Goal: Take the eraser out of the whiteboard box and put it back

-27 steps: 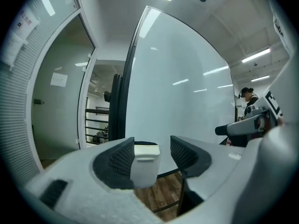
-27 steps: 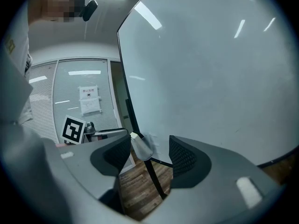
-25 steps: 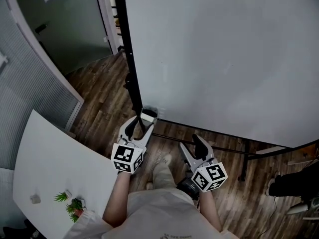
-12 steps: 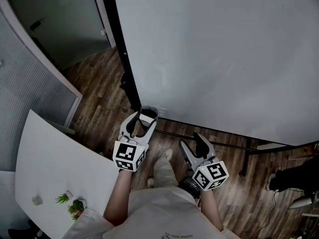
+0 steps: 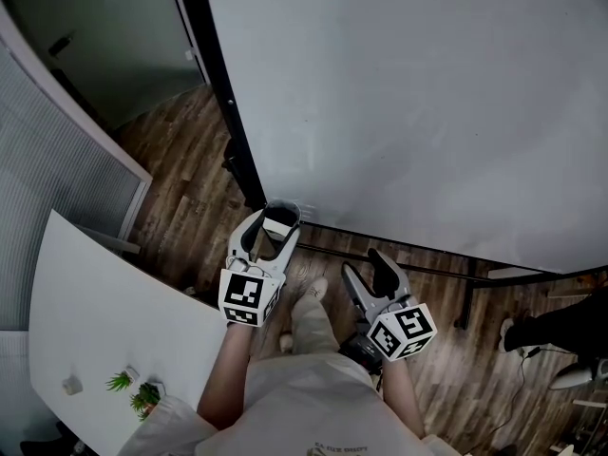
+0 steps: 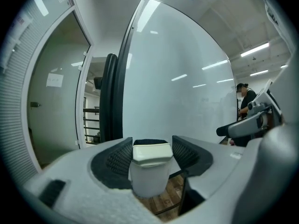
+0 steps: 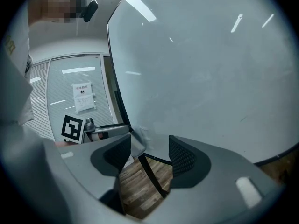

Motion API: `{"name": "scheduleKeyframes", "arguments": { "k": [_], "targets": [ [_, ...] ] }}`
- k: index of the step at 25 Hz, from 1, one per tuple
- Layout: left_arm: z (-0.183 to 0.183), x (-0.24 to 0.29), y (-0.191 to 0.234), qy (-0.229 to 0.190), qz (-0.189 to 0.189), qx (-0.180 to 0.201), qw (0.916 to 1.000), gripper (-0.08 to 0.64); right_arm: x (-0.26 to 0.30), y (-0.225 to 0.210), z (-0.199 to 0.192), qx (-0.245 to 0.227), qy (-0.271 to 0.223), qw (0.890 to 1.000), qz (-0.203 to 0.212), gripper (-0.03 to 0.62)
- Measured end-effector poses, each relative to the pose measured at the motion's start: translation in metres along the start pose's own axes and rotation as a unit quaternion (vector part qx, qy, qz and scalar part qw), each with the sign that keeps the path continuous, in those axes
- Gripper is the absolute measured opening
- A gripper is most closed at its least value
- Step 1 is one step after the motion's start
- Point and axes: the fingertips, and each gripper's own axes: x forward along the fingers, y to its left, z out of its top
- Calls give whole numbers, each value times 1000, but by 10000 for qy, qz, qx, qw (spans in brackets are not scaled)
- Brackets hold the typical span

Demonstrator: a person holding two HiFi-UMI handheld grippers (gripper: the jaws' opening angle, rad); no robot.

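Observation:
The white eraser (image 6: 150, 154), black felt at its back, rests on top of the small pale whiteboard box (image 6: 148, 180) at the whiteboard's lower left corner. My left gripper (image 6: 150, 146) straddles it: the jaws are opening, the eraser stands between them, and a gap shows beside the right pad. The head view shows the same, with the left gripper (image 5: 272, 227) round the eraser (image 5: 278, 224) and box (image 5: 285, 208). To its right my right gripper (image 5: 370, 274) is open and empty, apart from the box. In the right gripper view its jaws (image 7: 149, 155) frame only floor.
The big whiteboard (image 5: 408, 103) stands ahead on a black stand (image 5: 220, 112) with a rail near the floor. A white table (image 5: 85, 312) with small plants (image 5: 142, 395) lies at the left. Another person (image 5: 560, 323) stands at the far right on the wooden floor.
The left jaws have spread a little wider round the eraser. Both grippers stay at about the same place by the whiteboard's corner; the head view has shifted slightly.

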Motion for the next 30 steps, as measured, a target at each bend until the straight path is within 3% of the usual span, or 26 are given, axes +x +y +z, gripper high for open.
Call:
{"name": "scheduleKeyframes", "arguments": {
  "k": [8,30],
  "targets": [
    [2,1,-1,-110,87,242,9996,261,6,0,-3,-4,53,10000,6,249],
    [27,-21,-5,-448,162,169,9987,261,-5,11,8,-62,-29,10000,72,235]
  ]
}}
